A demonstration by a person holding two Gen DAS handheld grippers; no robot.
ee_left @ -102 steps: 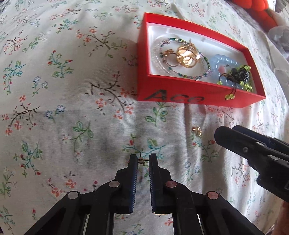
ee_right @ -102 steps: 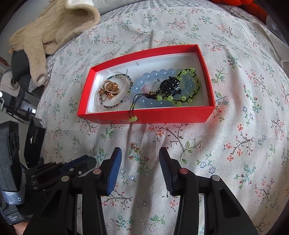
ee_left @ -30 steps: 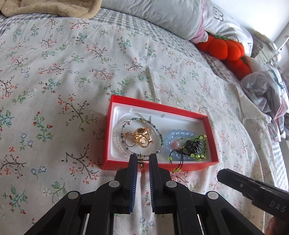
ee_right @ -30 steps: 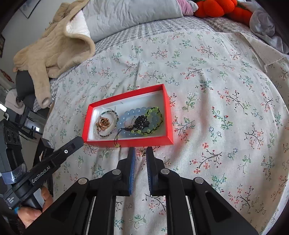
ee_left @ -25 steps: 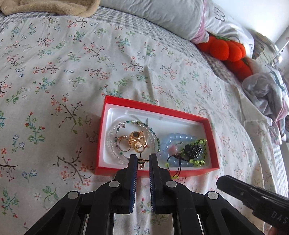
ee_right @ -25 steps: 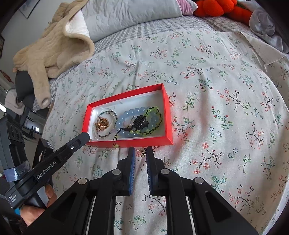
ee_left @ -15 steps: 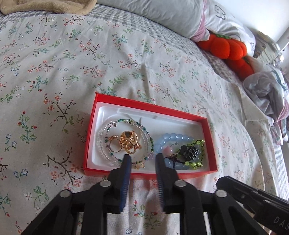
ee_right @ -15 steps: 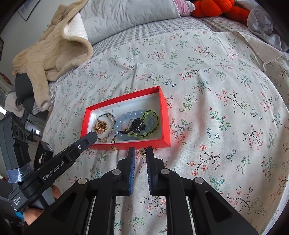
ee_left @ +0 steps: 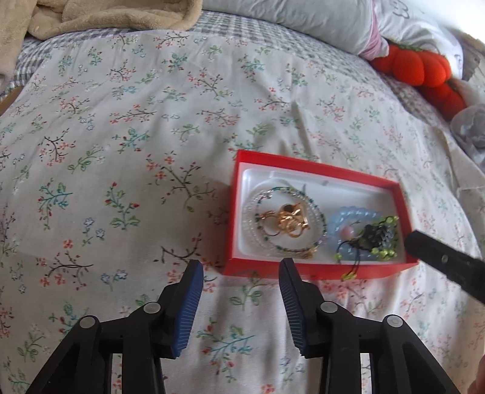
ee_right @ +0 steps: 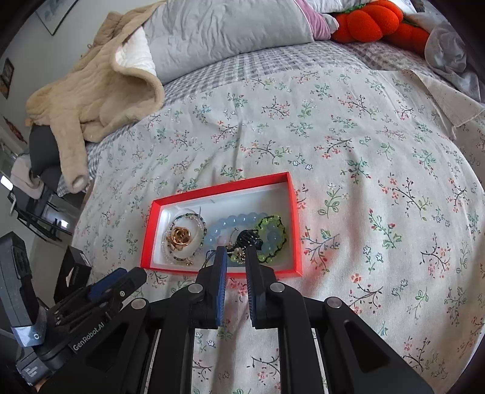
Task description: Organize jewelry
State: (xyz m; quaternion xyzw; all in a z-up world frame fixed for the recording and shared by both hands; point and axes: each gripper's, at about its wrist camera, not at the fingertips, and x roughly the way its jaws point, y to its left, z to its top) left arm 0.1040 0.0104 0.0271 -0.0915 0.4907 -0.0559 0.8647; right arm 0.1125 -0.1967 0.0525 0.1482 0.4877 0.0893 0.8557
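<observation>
A red box (ee_left: 315,269) with a white lining lies on the floral bedspread; it also shows in the right wrist view (ee_right: 218,190). It holds gold rings (ee_left: 288,219), a thin beaded bracelet (ee_left: 260,209), a blue bead bracelet (ee_left: 348,212) and a green bead bracelet with a black knot (ee_left: 379,236). A small gold earring (ee_left: 306,254) lies at the box's near edge. My left gripper (ee_left: 239,266) is open and empty, just in front of the box. My right gripper (ee_right: 236,253) is shut on a small gold earring (ee_right: 238,252) over the box's near wall.
A beige fleece garment (ee_right: 100,88) and grey pillows (ee_right: 224,33) lie at the head of the bed. An orange pumpkin plush (ee_right: 372,21) and crumpled grey cloth (ee_left: 473,124) lie at the far right. The bed's left edge drops to dark furniture (ee_right: 36,206).
My left gripper has opened and dropped its gold earring into the box, then shifted left. My right gripper has moved forward with its earring to the box's near wall.
</observation>
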